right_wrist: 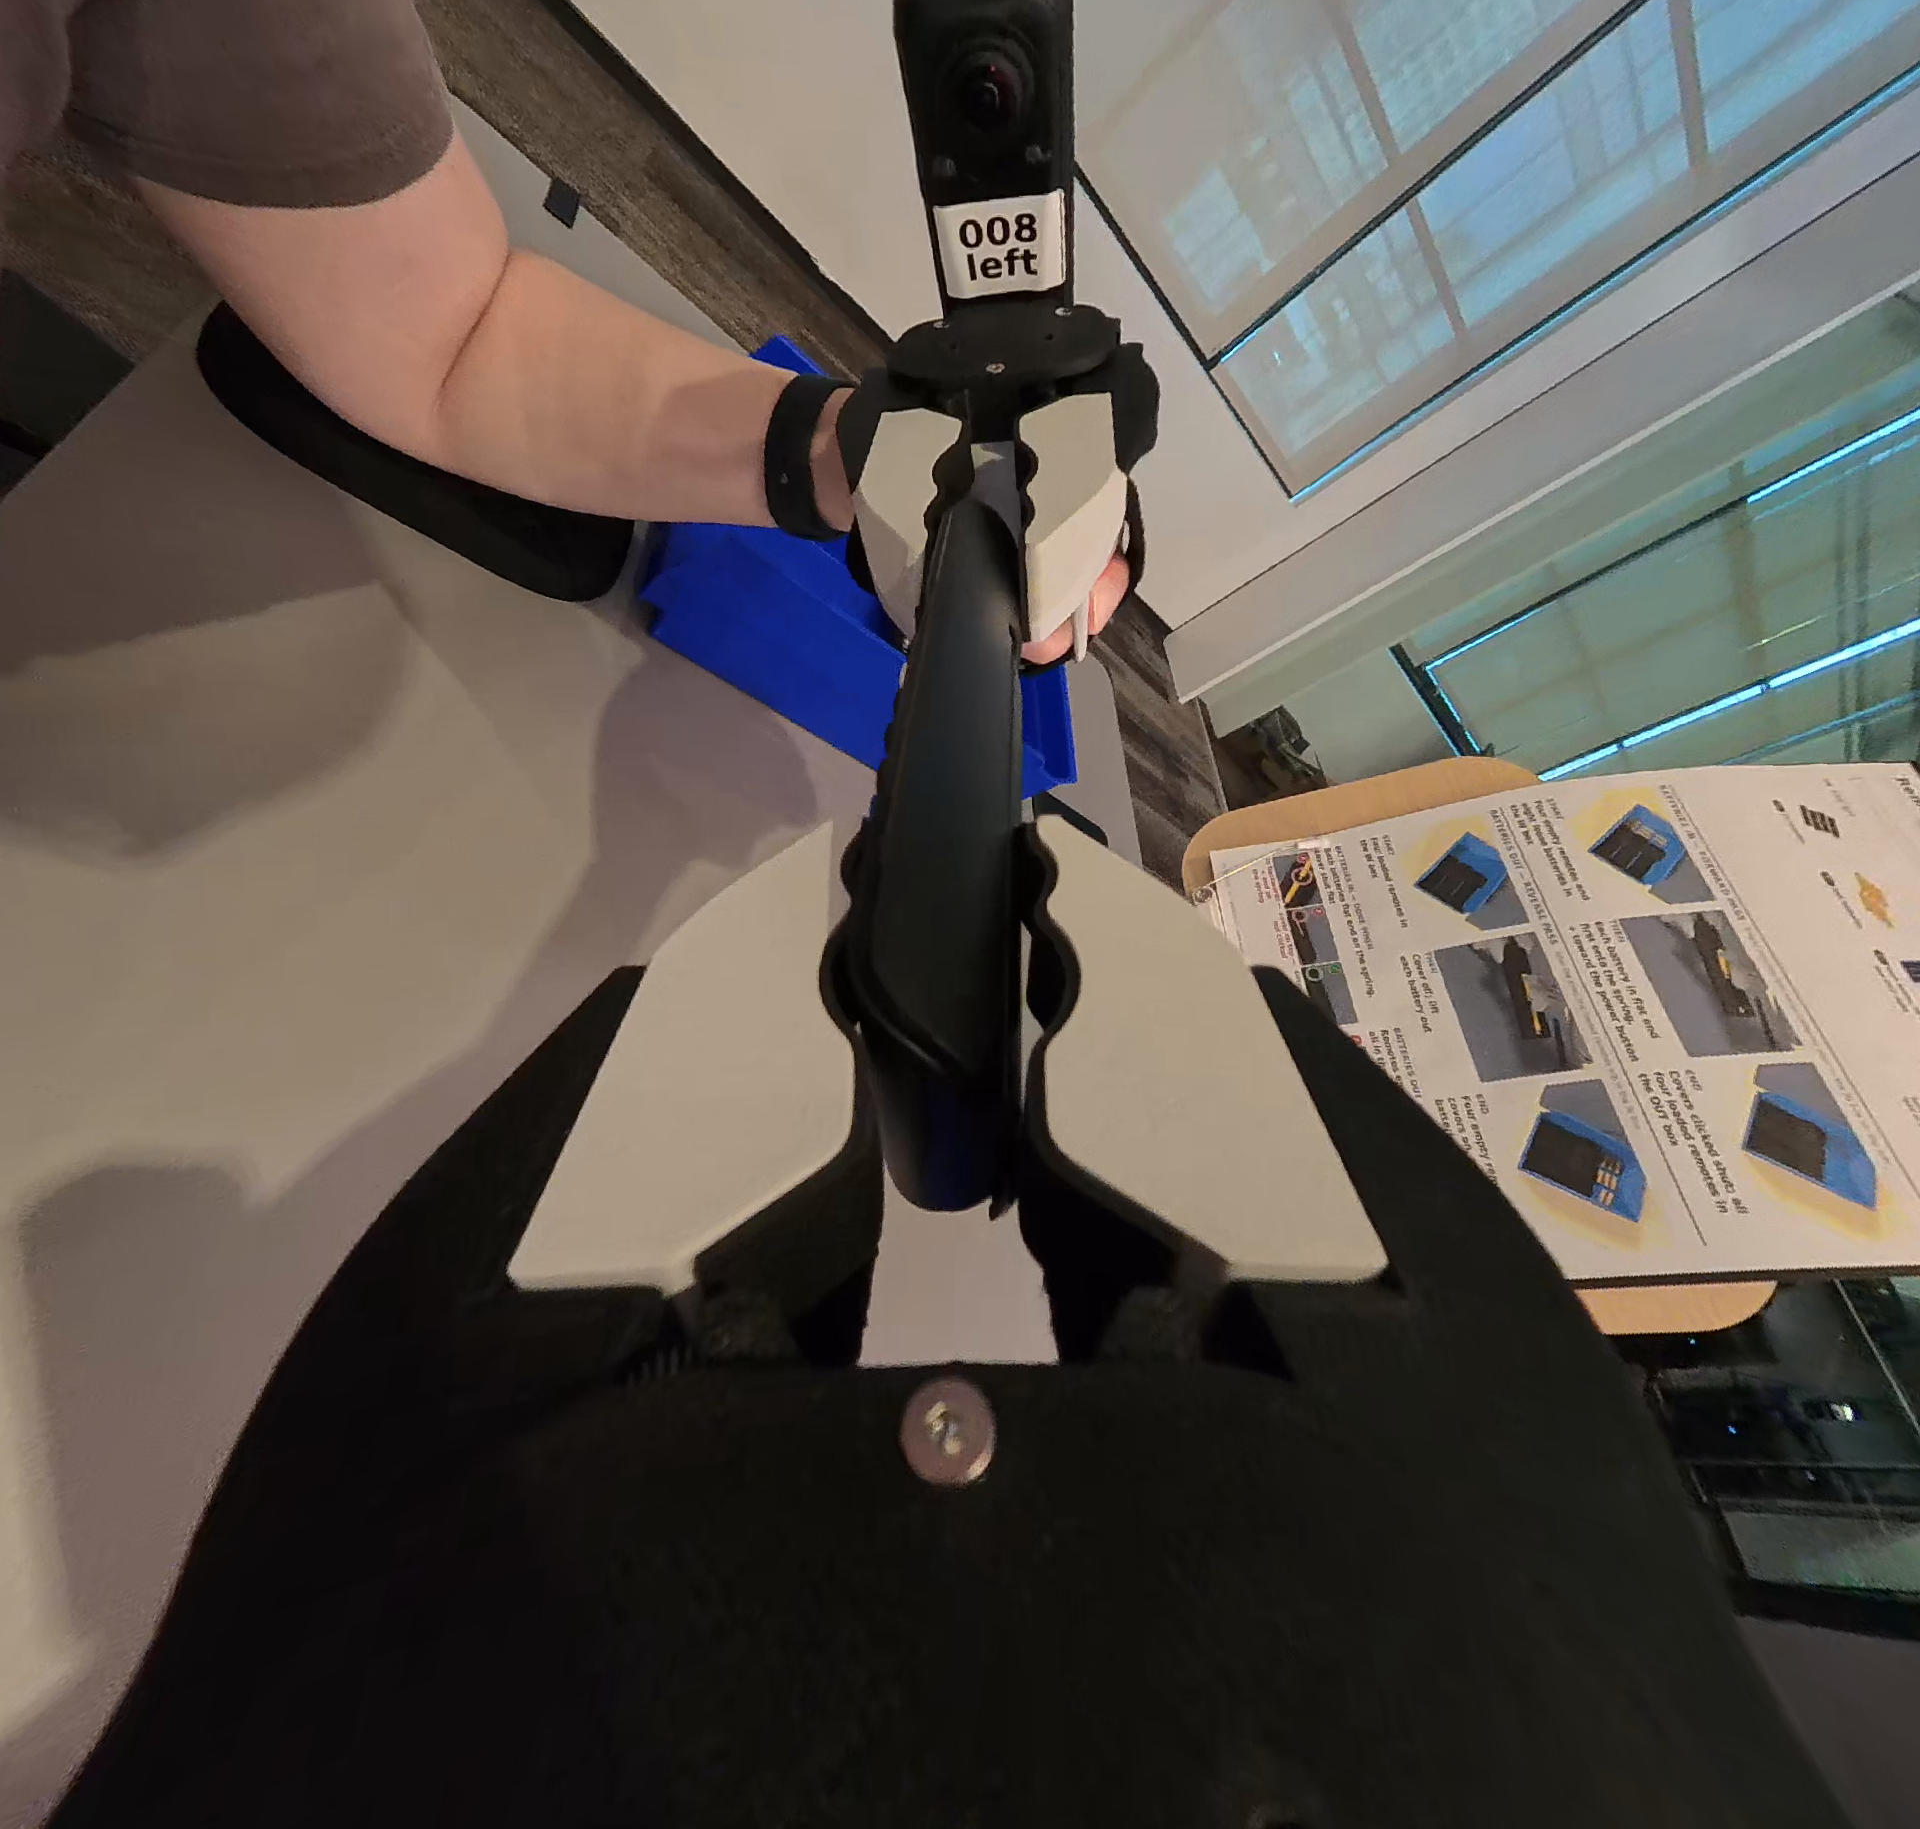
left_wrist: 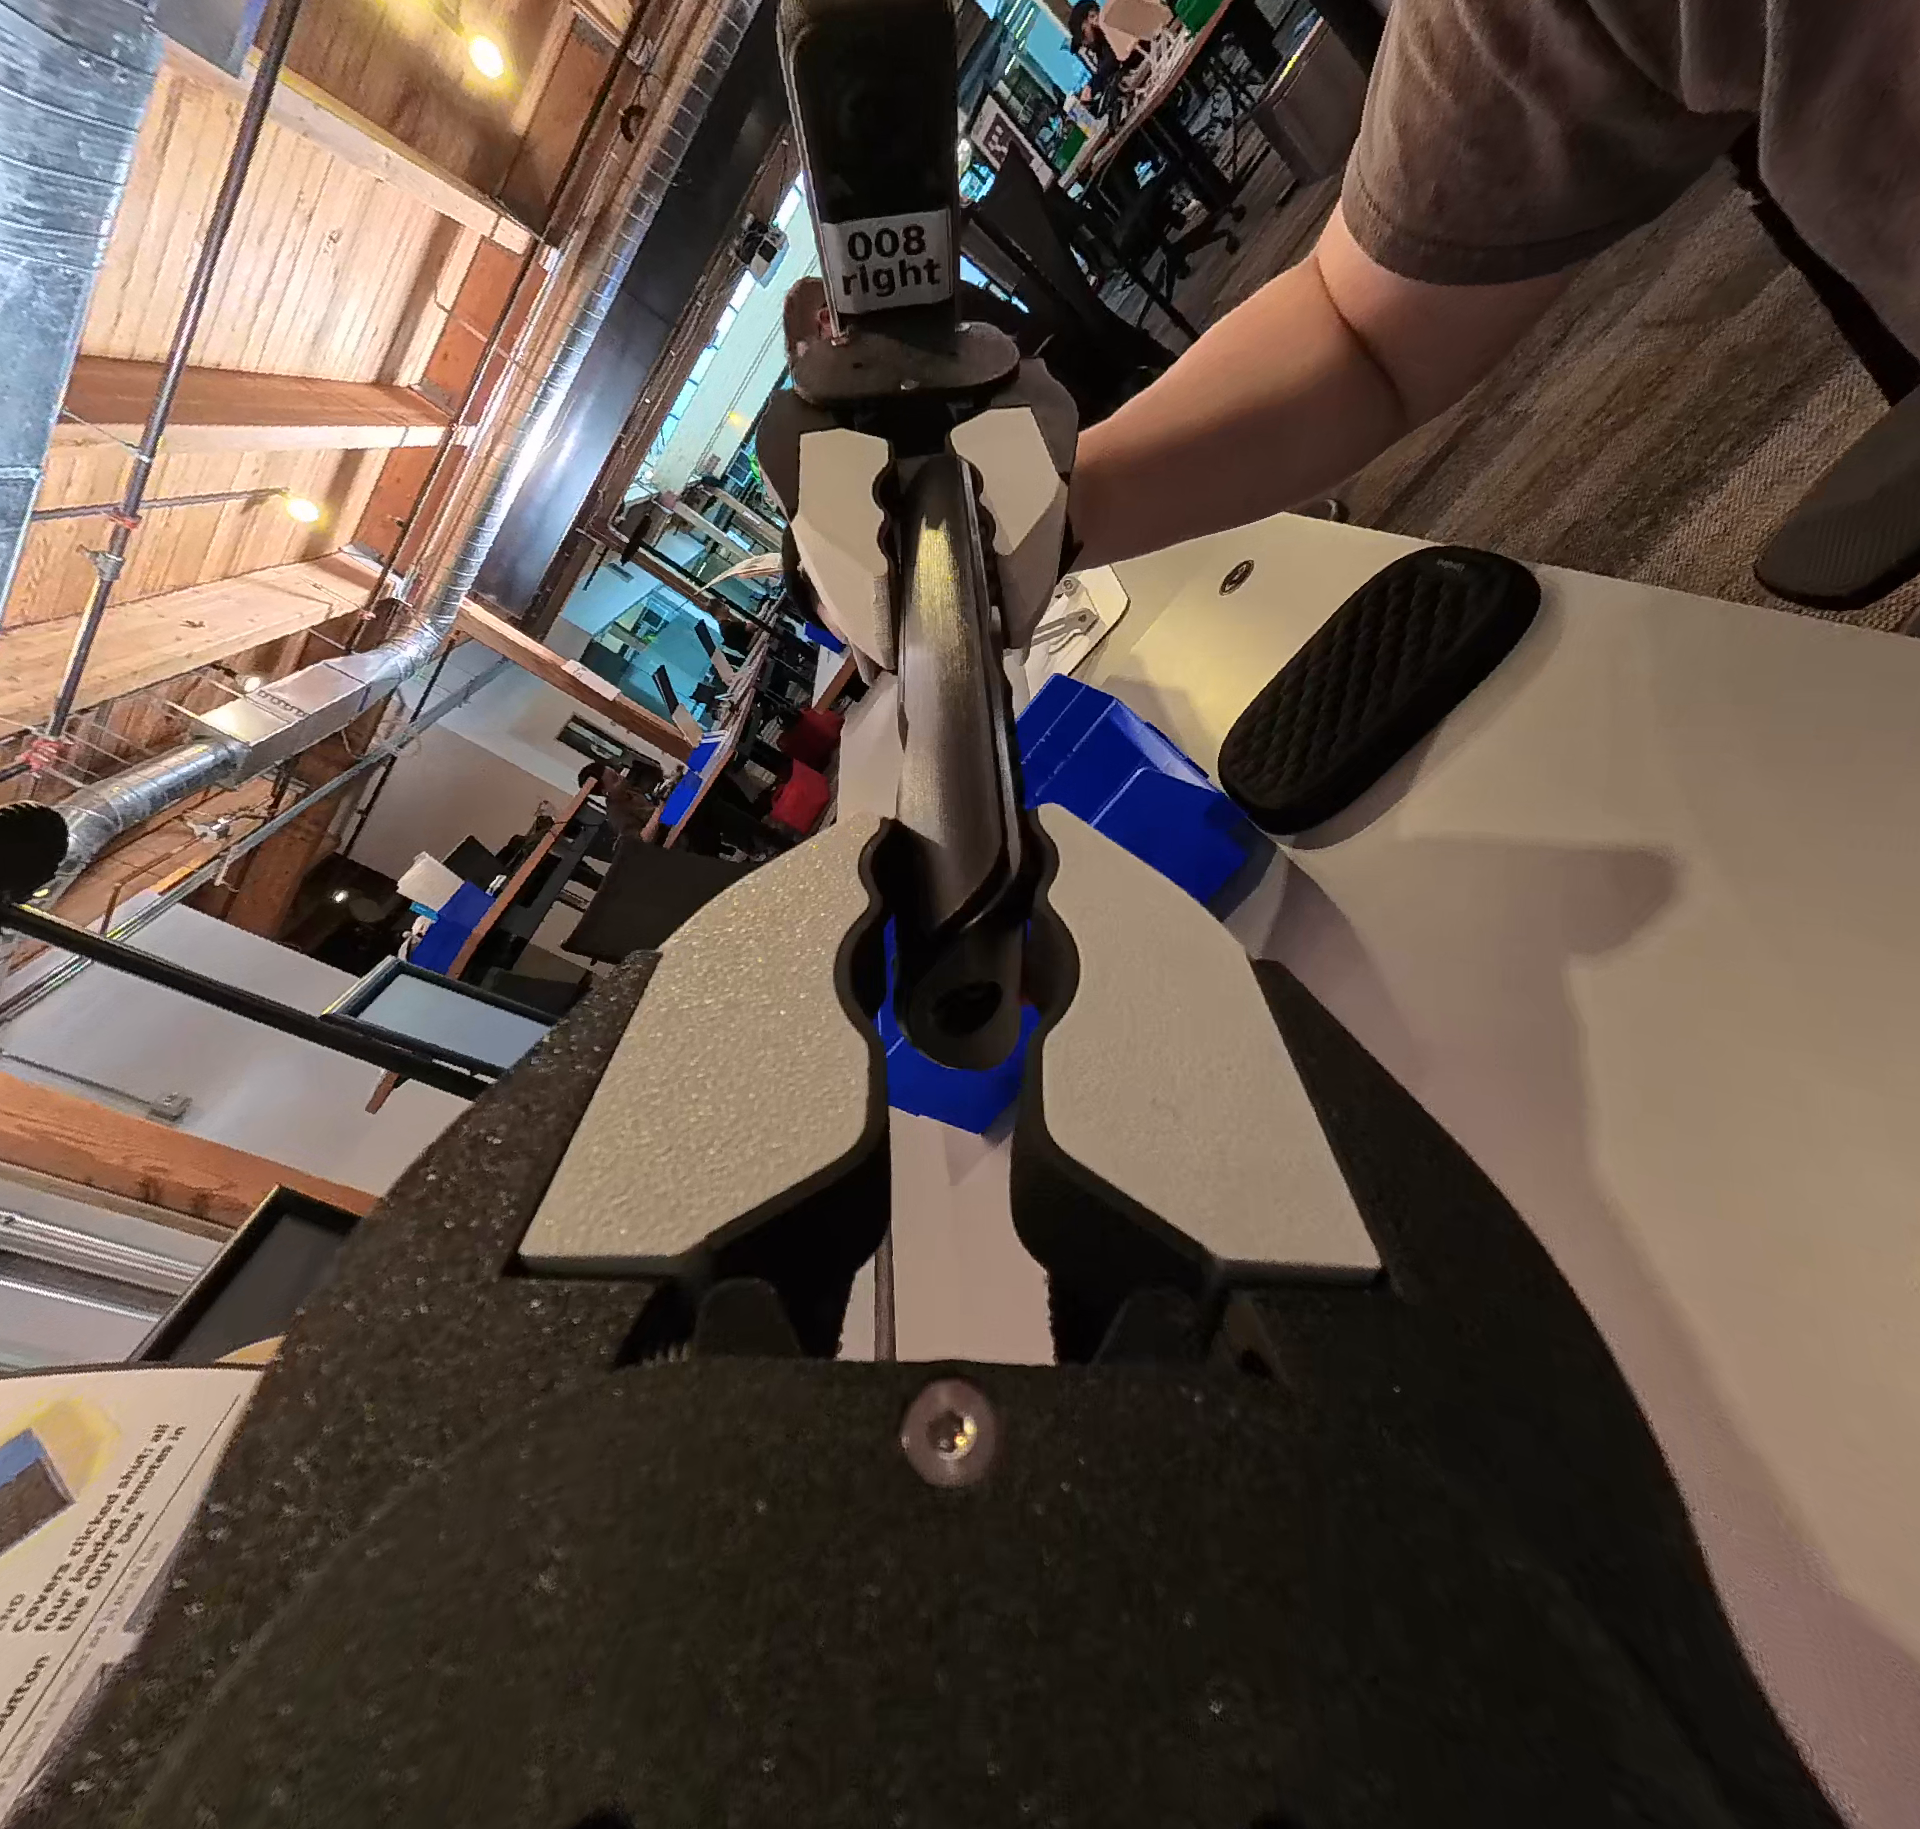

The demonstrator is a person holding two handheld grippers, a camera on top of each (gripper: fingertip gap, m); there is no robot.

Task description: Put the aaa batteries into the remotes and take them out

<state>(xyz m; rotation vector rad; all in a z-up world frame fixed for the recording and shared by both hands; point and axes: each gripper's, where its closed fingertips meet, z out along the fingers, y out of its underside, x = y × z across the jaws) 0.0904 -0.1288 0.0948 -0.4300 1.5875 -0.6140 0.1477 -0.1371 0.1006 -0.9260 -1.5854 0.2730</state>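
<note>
A long black remote [left_wrist: 951, 740] is held in the air between both grippers, one at each end. My left gripper [left_wrist: 956, 917] is shut on the near end in the left wrist view, and my right gripper [left_wrist: 940, 543] is shut on the far end. In the right wrist view the same remote [right_wrist: 951, 771] runs from my right gripper [right_wrist: 935, 958] to my left gripper [right_wrist: 982, 506]. The remote is seen edge-on, so its battery bay is hidden. No batteries show.
A blue bin [left_wrist: 1132, 792] [right_wrist: 769, 626] stands on the white table [left_wrist: 1558, 1104] [right_wrist: 260, 792] under the remote. A black padded wrist rest [left_wrist: 1371, 688] [right_wrist: 416, 491] lies beside it. An instruction sheet [right_wrist: 1621, 1031] lies on a wooden board at the right. The person's arms reach in from the side.
</note>
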